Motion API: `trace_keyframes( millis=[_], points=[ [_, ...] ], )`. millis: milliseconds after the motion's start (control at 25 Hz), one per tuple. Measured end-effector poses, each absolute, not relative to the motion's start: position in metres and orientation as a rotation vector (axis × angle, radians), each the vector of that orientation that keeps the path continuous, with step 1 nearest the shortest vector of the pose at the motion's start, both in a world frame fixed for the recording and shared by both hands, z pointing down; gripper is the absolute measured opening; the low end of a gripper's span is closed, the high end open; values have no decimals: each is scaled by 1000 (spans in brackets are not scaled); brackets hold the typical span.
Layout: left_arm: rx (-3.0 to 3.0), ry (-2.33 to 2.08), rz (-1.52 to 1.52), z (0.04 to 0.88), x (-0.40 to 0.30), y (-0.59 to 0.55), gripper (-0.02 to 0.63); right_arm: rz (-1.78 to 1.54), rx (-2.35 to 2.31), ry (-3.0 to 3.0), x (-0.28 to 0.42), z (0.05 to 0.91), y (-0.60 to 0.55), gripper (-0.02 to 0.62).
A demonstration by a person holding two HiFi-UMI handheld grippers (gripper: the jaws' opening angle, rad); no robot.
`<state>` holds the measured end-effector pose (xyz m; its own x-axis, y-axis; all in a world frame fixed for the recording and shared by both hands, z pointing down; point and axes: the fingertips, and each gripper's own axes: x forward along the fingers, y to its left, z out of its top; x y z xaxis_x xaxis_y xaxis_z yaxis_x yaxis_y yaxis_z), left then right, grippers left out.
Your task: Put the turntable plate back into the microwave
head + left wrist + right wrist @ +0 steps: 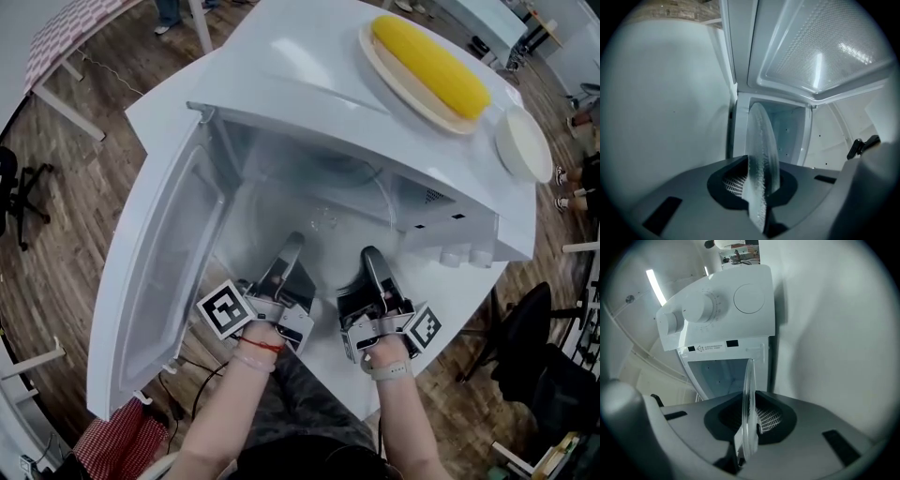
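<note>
Clamping turntable plate (761,150), left claw (292,244), right claw (369,255)

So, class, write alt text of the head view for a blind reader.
From above: the left gripper and right gripper clamp a clear turntable plate at the mouth of the open white microwave; a dish of corn sits on top.

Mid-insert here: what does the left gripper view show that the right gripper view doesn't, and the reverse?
Only the left gripper view shows the open door and its inner window. Only the right gripper view shows the control panel with its knobs. Both show the glass turntable plate edge-on, clamped by the left gripper and right gripper, with the microwave cavity ahead.
</note>
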<state>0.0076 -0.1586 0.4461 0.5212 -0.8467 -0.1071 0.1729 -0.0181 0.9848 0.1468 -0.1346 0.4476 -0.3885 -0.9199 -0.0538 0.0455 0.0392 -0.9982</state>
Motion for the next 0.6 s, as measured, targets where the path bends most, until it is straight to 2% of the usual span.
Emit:
trace_keyframes(
  millis=[600],
  points=[
    [1321, -684, -942, 440, 10, -188, 32, -1538, -863, 1420, 127, 445, -124, 71]
  ],
)
